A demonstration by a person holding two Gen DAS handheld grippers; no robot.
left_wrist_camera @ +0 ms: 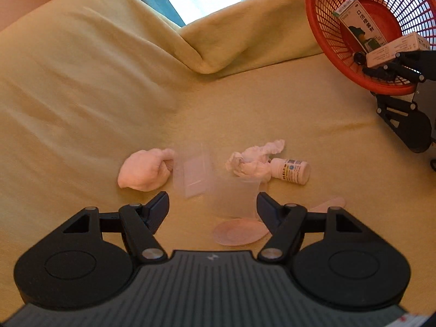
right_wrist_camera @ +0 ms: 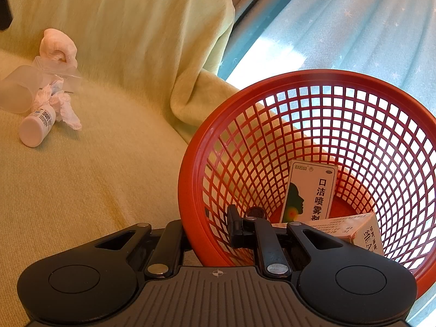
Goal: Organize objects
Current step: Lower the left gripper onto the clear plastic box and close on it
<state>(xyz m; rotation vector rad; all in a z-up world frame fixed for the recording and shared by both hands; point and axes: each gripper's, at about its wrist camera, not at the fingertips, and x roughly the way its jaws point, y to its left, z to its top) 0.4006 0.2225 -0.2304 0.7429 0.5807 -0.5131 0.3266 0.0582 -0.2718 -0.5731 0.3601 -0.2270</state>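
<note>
My left gripper (left_wrist_camera: 212, 204) is open above a clear plastic cup (left_wrist_camera: 239, 199) and its round lid (left_wrist_camera: 238, 231) on the yellow blanket. Beyond lie a gauze roll (left_wrist_camera: 143, 170), a clear flat box (left_wrist_camera: 194, 174), crumpled tissue (left_wrist_camera: 253, 159) and a small white bottle (left_wrist_camera: 293, 170). My right gripper (right_wrist_camera: 209, 231) is shut on the red basket's rim (right_wrist_camera: 190, 190), one finger inside, one outside. The basket holds a spray box (right_wrist_camera: 310, 190) and a second white box (right_wrist_camera: 351, 230). The basket also shows in the left wrist view (left_wrist_camera: 321, 27).
A pale spoon-like piece (left_wrist_camera: 331, 204) lies right of the cup. The blanket (left_wrist_camera: 109, 81) rises in folds behind the objects. Blue curtains (right_wrist_camera: 340, 27) hang behind the basket. In the right wrist view the bottle (right_wrist_camera: 36, 125), tissue (right_wrist_camera: 64, 106), cup (right_wrist_camera: 16, 90) and gauze roll (right_wrist_camera: 57, 45) lie at far left.
</note>
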